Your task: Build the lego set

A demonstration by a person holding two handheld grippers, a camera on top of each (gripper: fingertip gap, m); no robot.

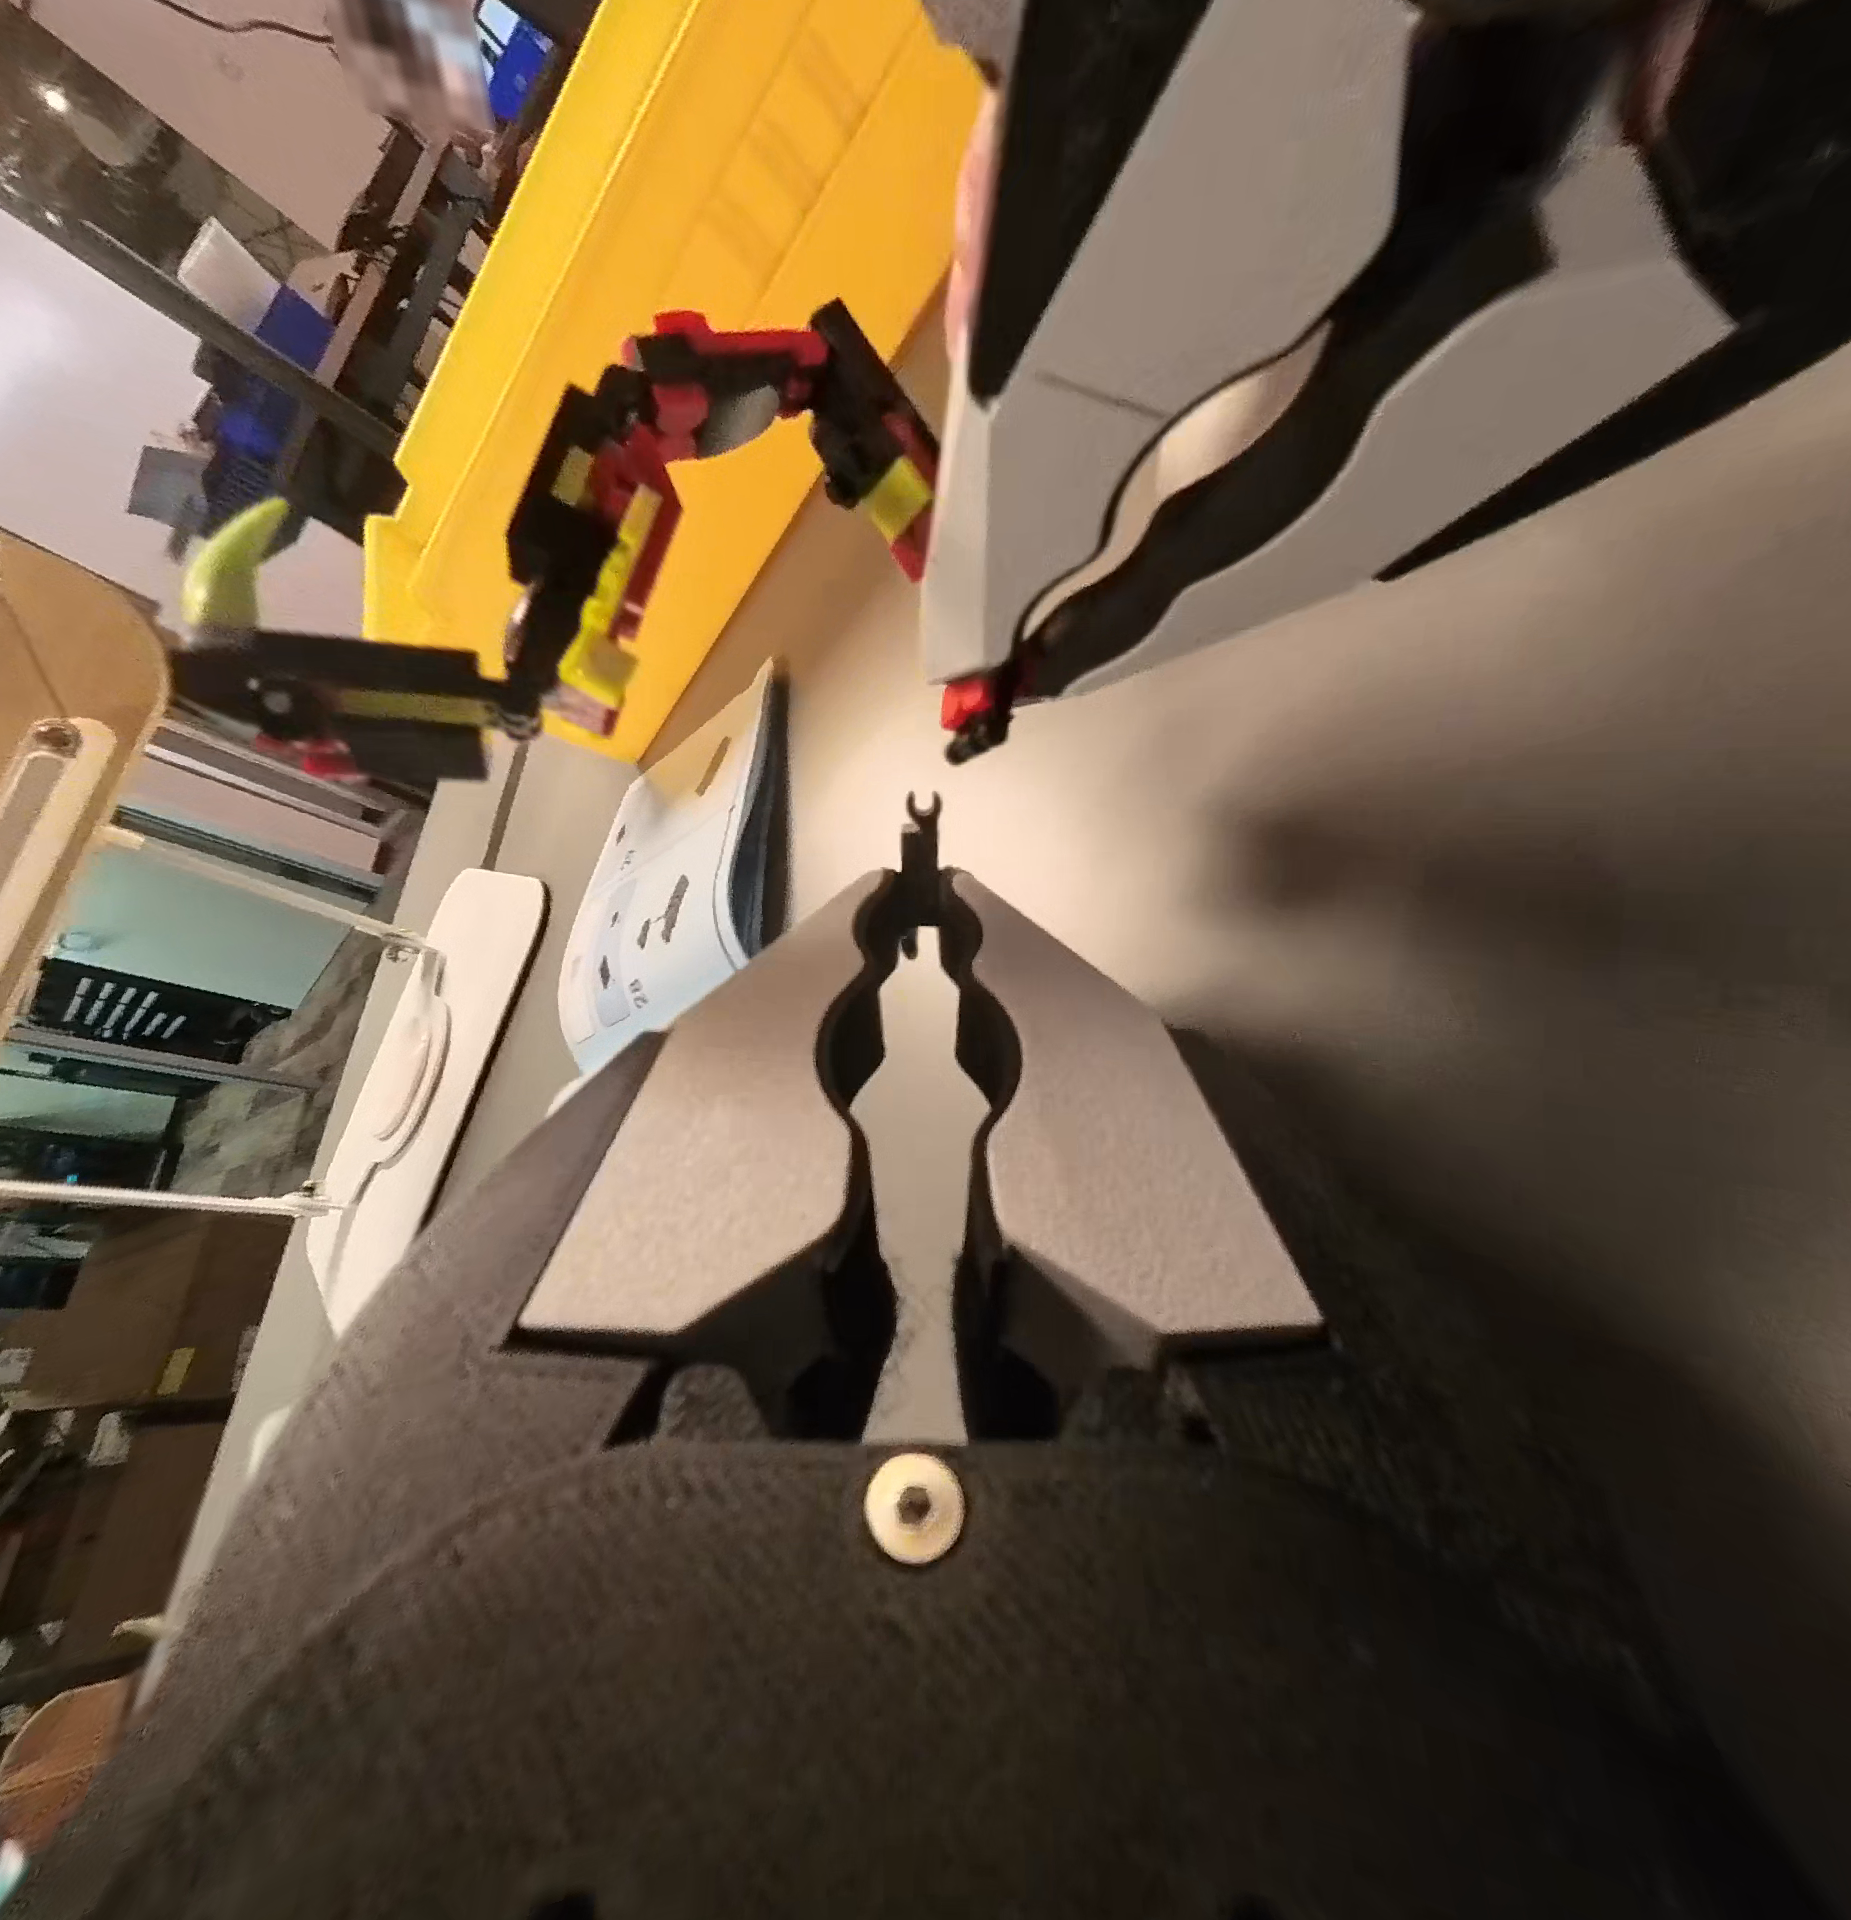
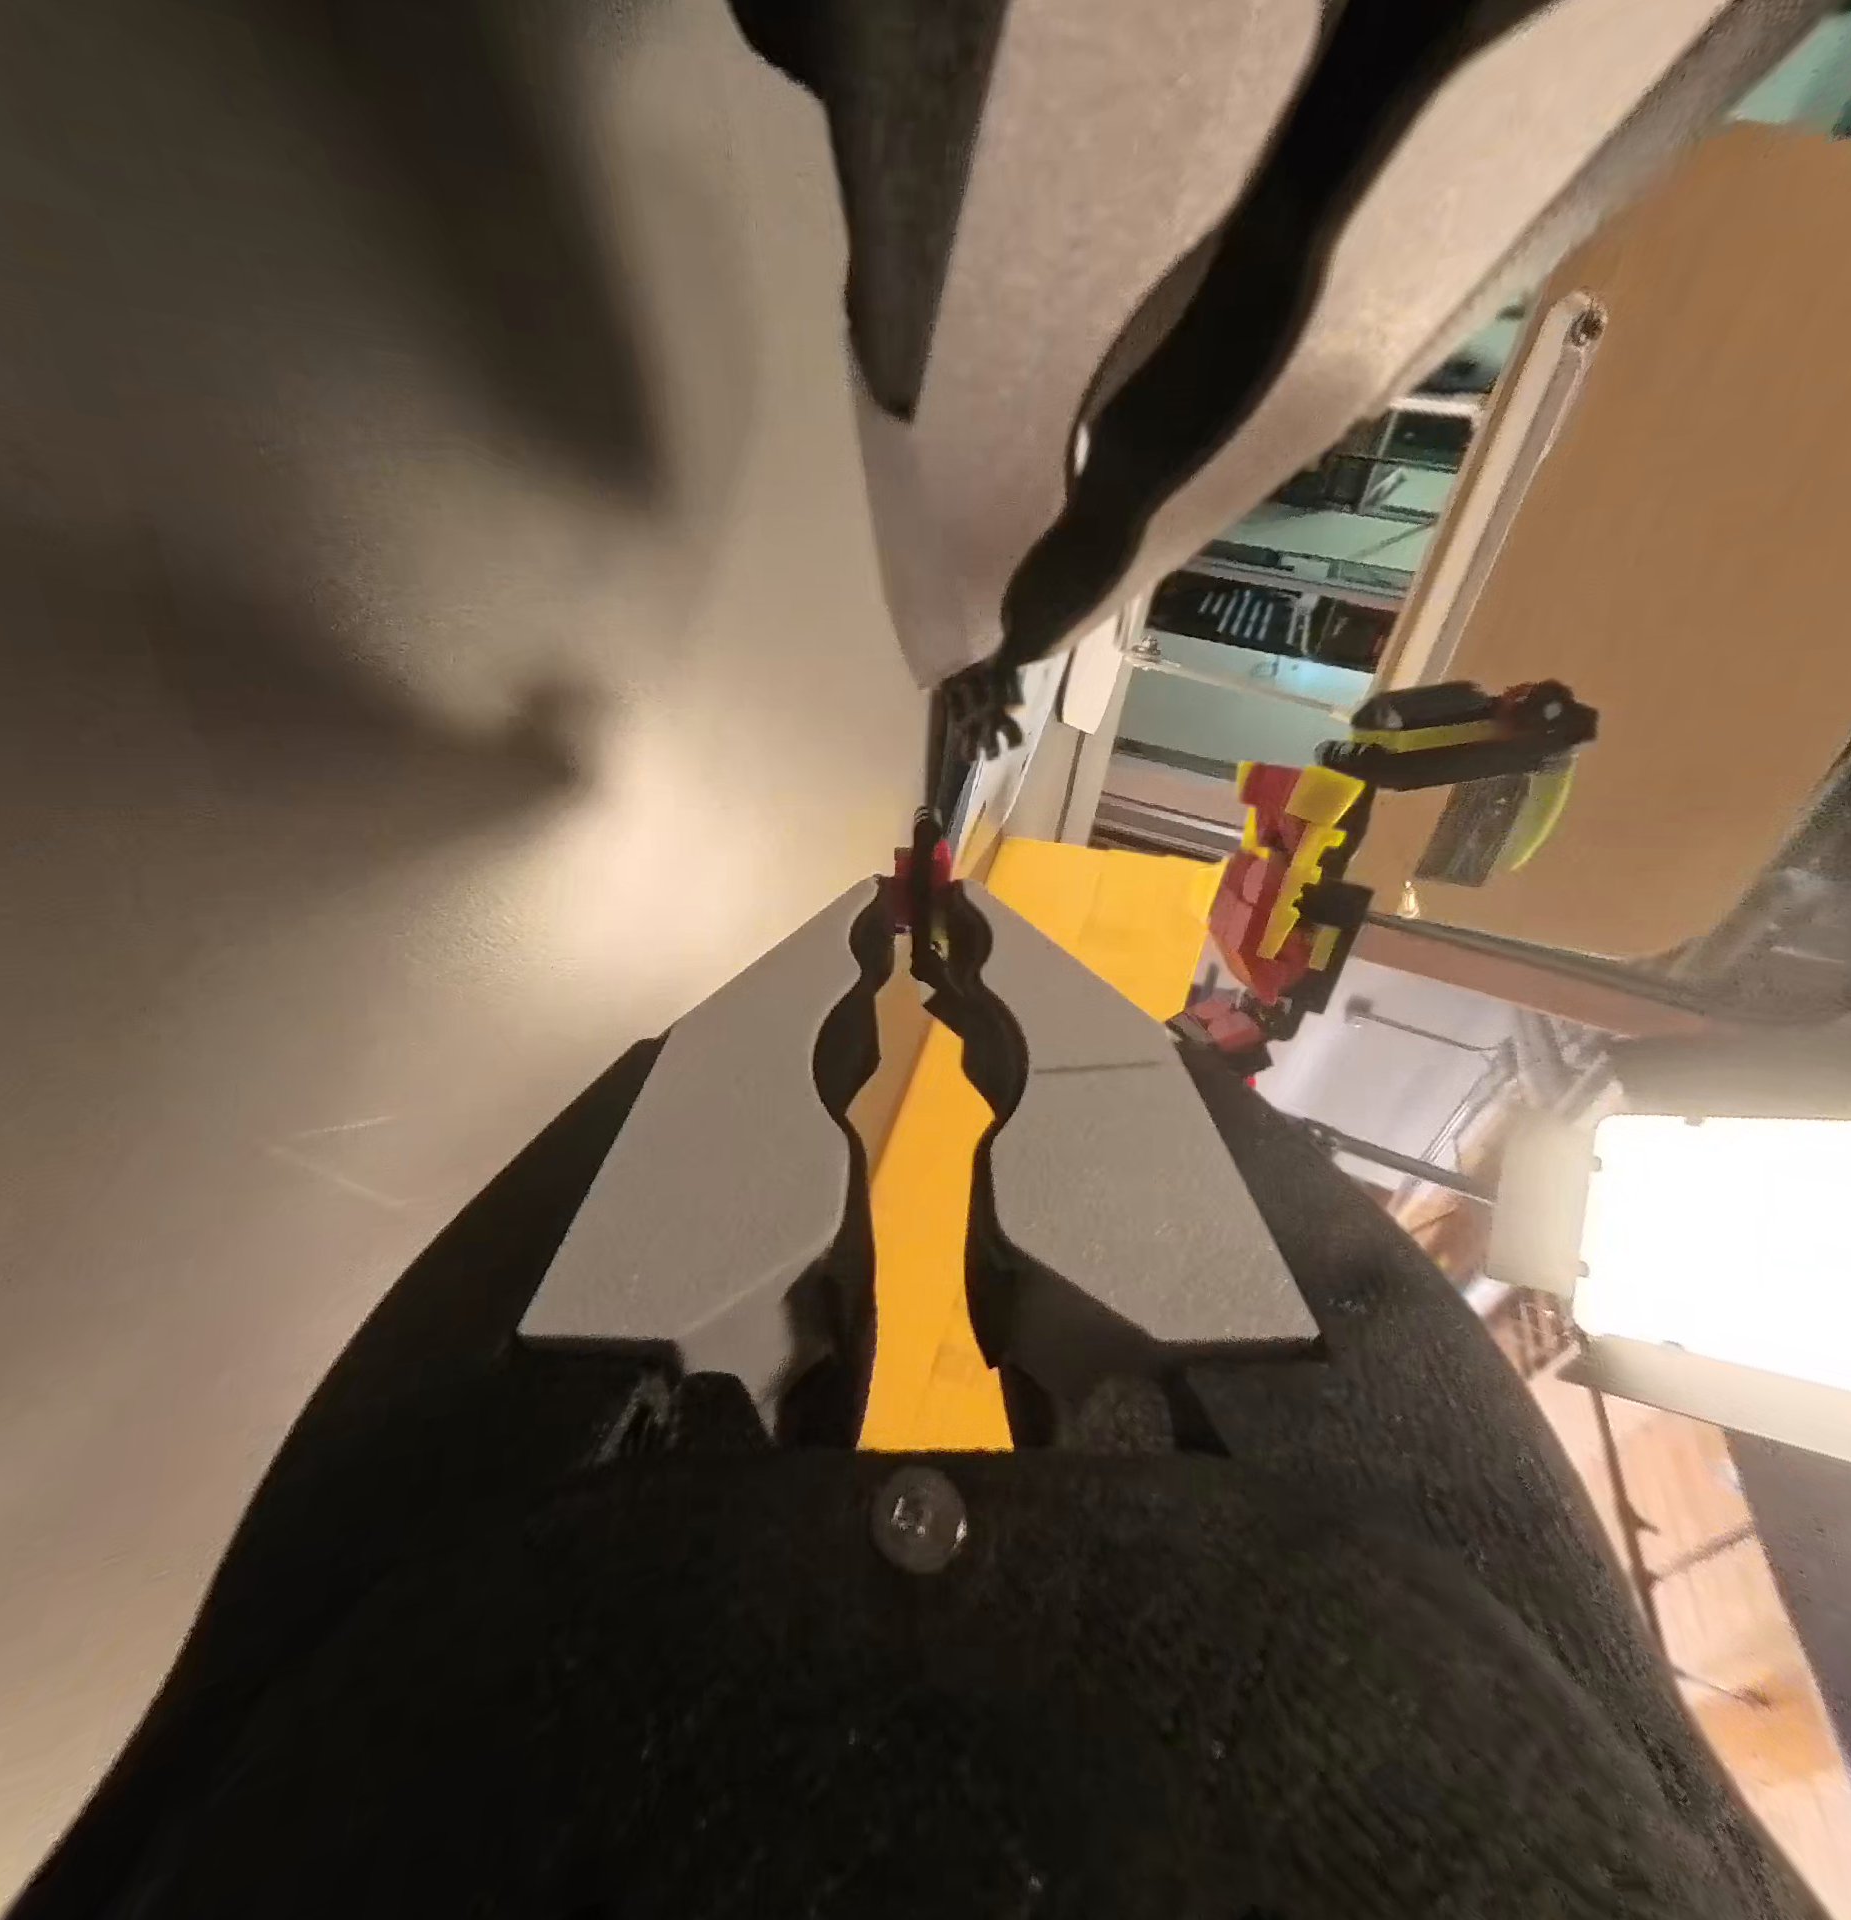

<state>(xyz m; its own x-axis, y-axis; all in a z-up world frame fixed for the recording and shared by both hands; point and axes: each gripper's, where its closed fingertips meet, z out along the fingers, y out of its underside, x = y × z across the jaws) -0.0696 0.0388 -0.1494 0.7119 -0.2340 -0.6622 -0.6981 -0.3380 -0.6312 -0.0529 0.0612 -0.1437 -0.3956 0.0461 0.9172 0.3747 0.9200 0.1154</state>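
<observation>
My left gripper (image 1: 916, 883) is shut on a small black clip piece (image 1: 919, 831) whose forked end sticks out past the tips. My right gripper (image 2: 916, 894) is shut on a small red and black piece (image 2: 923, 868); in the left wrist view the right gripper (image 1: 988, 691) comes in from the upper right, its red piece (image 1: 971, 712) a short gap from the black clip. In the right wrist view the left gripper (image 2: 988, 675) hangs from above with the clip (image 2: 983, 717). The partly built red, black and lime lego model (image 1: 630, 499) stands behind, also in the right wrist view (image 2: 1305, 894).
A yellow tray (image 1: 755, 208) lies behind the model. An open instruction booklet (image 1: 682, 894) and a white flat board (image 1: 433, 1060) lie on the grey table (image 1: 1316, 935). A clear plastic stand (image 1: 48, 748) is at the left. A bright lamp panel (image 2: 1731, 1247) is at the right. My left and right fingertips are right by each other.
</observation>
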